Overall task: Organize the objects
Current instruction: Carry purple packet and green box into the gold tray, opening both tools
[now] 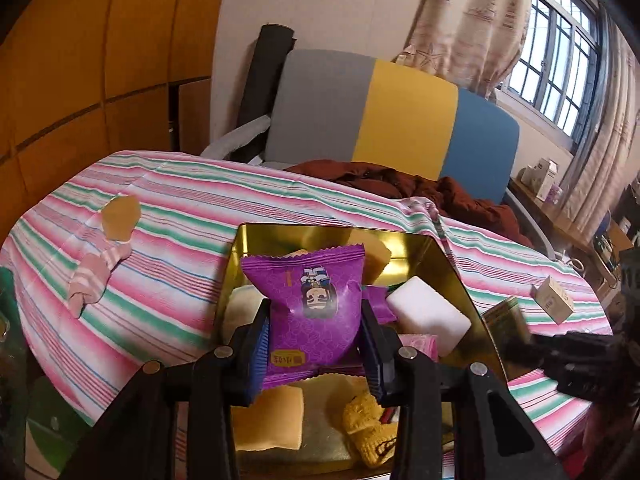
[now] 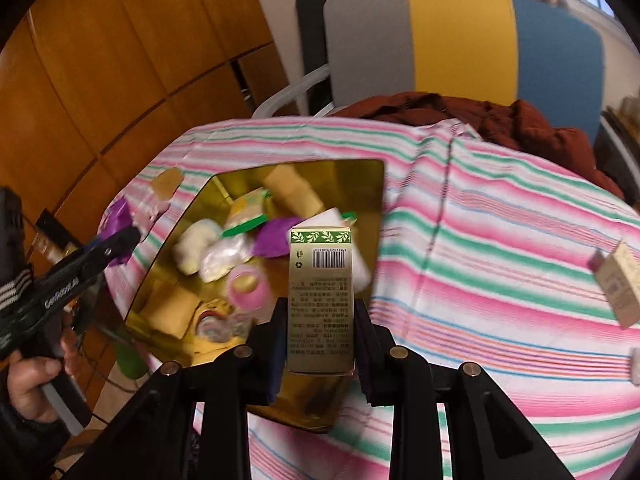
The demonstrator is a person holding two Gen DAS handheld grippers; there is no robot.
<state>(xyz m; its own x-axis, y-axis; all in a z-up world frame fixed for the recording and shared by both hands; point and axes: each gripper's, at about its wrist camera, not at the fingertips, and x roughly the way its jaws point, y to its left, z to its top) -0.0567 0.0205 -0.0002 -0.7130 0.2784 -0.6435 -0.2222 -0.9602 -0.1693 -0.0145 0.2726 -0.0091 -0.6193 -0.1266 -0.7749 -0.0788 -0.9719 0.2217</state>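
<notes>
Clamped between the blue-padded jaws of the left gripper (image 1: pixel 316 344), a purple foil snack packet (image 1: pixel 314 300) with a cartoon face stands upright, puffed and slightly creased, directly above the open gold metal tin (image 1: pixel 452 264). Inside the tin lie a white rectangular block (image 1: pixel 428 312), a yellow sponge-like slab (image 1: pixel 272 416), a knobbly yellow biscuit-like piece (image 1: pixel 368 432) and further wrapped sweets. The tin sits on a pink, green and white striped cloth (image 1: pixel 168 240) covering the table.

The right gripper (image 2: pixel 320 340) is closed on a tall gold-and-green cardboard carton (image 2: pixel 320 300), barcode side facing the lens, held upright over the near right edge of the tin (image 2: pixel 376 200). Both grippers point steeply downward. In the right wrist view, the left gripper (image 2: pixel 116 244) enters from the left, carried by a person's hand (image 2: pixel 28 376). A small tan box (image 1: pixel 554 300) lies well apart on the cloth. Behind the table stands a grey, yellow and blue chair back (image 1: pixel 400 112).
</notes>
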